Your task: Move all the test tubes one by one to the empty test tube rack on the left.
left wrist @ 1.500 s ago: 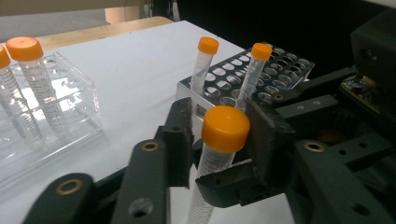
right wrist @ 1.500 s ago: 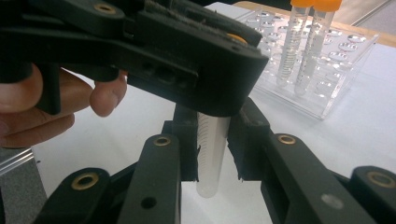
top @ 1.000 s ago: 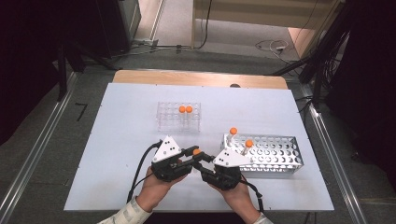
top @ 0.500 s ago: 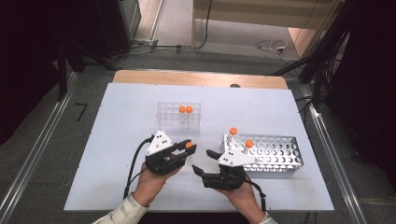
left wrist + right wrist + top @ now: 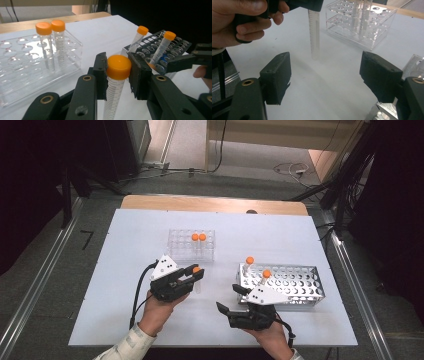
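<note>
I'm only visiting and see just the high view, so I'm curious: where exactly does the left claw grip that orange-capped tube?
Observer: In the left gripper view, the left claw has its jaws pressed on both sides of the orange cap, and the tube hangs below.
Visitor: Is the tube plain?
Observer: No, fine scale lines are printed down its side.
Visitor: Is the other claw holding anything?
Observer: No. In the right gripper view, the right claw is wide open, with bare table between its jaws.
</note>
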Action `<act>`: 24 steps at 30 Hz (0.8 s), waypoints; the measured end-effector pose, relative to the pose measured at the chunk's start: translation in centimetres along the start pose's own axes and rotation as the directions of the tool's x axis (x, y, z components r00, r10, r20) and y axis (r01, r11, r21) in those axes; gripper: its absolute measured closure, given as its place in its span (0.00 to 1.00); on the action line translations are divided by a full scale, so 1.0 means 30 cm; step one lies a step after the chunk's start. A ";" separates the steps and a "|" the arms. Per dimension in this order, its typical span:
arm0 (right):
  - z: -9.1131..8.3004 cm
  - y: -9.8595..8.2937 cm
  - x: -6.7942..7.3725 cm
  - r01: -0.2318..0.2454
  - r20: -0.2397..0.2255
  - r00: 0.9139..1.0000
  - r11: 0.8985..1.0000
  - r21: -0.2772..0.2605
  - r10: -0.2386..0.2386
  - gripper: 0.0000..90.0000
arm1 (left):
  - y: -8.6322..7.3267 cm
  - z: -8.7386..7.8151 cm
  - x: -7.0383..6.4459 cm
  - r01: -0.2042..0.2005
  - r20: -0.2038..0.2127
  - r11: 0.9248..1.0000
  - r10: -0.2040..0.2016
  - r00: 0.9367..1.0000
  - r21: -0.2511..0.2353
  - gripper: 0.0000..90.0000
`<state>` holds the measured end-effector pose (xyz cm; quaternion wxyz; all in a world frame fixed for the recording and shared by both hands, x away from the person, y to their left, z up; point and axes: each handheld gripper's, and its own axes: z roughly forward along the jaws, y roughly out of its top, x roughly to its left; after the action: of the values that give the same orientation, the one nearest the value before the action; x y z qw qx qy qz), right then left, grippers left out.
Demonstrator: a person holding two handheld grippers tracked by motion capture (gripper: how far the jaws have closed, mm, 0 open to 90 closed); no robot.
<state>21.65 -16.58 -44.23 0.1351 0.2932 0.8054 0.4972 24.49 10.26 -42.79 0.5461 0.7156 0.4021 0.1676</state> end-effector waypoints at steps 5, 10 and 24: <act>-0.030 -0.021 -0.009 -0.009 0.009 1.000 1.000 0.000 0.009 0.27 | 0.008 -0.005 0.017 0.006 -0.019 1.000 -0.006 1.000 -0.007 0.78; -0.067 -0.037 -0.019 -0.019 0.019 1.000 1.000 -0.008 0.020 0.27 | 0.025 -0.007 0.032 0.010 -0.031 1.000 -0.011 0.999 -0.016 0.78; -0.146 -0.077 -0.064 -0.055 0.063 0.996 0.998 -0.025 0.056 0.27 | 0.090 0.009 0.088 0.027 -0.071 1.000 -0.028 0.997 -0.012 0.78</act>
<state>20.15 -21.67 -44.34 0.1503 0.3297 0.7862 0.5005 27.38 11.88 -40.94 0.5378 0.7004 0.4300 0.1877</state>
